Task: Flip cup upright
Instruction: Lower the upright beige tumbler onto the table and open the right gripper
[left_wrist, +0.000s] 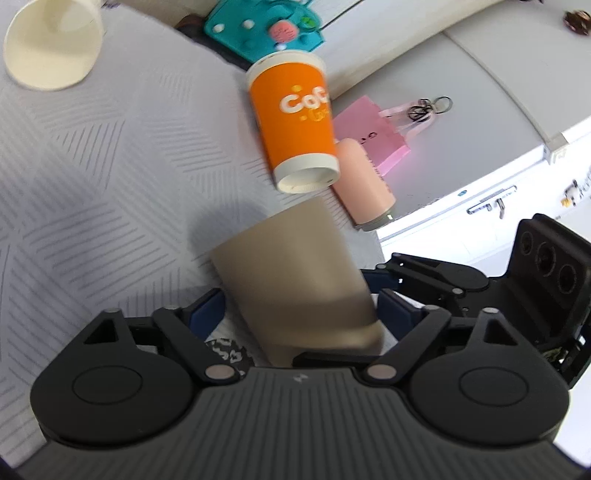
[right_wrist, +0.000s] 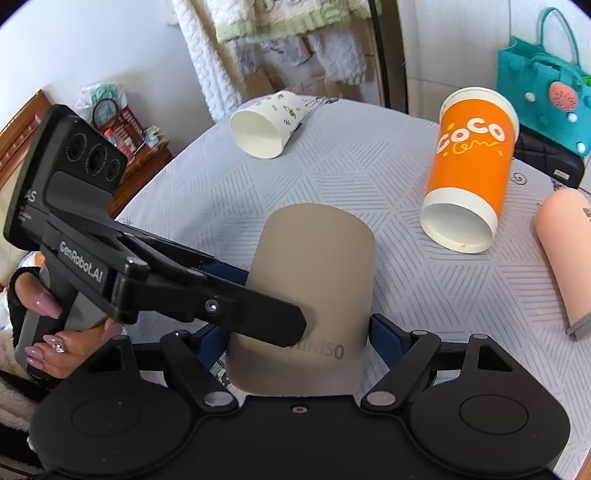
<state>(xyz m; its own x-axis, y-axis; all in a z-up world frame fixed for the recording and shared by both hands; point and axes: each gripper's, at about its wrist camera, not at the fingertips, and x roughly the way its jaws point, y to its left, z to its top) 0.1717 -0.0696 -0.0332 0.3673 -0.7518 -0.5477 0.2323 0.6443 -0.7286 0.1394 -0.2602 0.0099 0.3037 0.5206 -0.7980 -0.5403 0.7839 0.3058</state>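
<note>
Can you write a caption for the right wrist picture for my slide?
Both grippers, right gripper and left gripper, clamp a matte beige cup on the grey patterned tablecloth.

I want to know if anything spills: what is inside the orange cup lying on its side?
The orange cup shows only its recessed white base; its mouth points away, so the inside is hidden. The white paper cup nearby looks empty as far as its mouth shows.

Beige cup (right_wrist: 314, 295) tilted, base up, above tablecloth.
</note>
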